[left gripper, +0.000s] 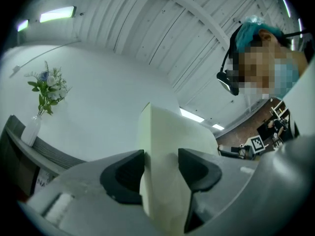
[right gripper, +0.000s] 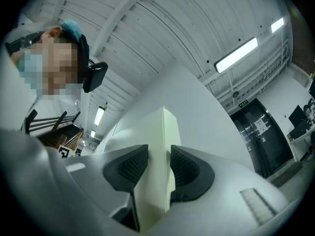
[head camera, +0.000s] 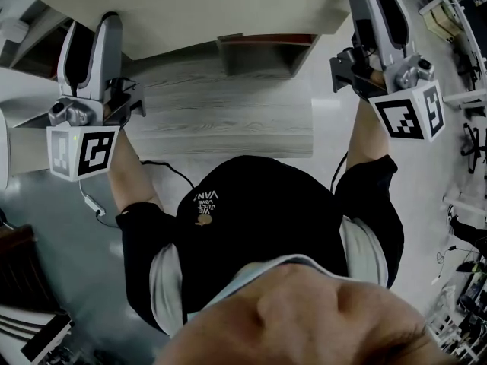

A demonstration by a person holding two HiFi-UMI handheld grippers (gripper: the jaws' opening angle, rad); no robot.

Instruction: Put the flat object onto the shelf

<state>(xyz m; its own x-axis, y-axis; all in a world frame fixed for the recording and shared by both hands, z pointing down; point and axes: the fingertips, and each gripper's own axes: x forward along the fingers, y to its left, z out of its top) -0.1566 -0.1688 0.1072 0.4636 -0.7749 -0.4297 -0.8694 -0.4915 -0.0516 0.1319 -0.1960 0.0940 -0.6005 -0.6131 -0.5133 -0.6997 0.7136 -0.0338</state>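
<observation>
Pale board (head camera: 205,6): my left fingers (left gripper: 123,176) and right fingers (right gripper: 189,171) are clamping its opposite ends. Risk: lifting unevenly, so the board is twisting and slipping free.

Industrial lab hall; ribbed ceiling (right gripper: 147,33); strip light (right gripper: 236,54)

Small pale print (head camera: 204,202) on my black shirt (head camera: 274,204), centre of the head view, reads upside down, roughly "WE JUST LOVE VAN". Nothing else is legible.
</observation>
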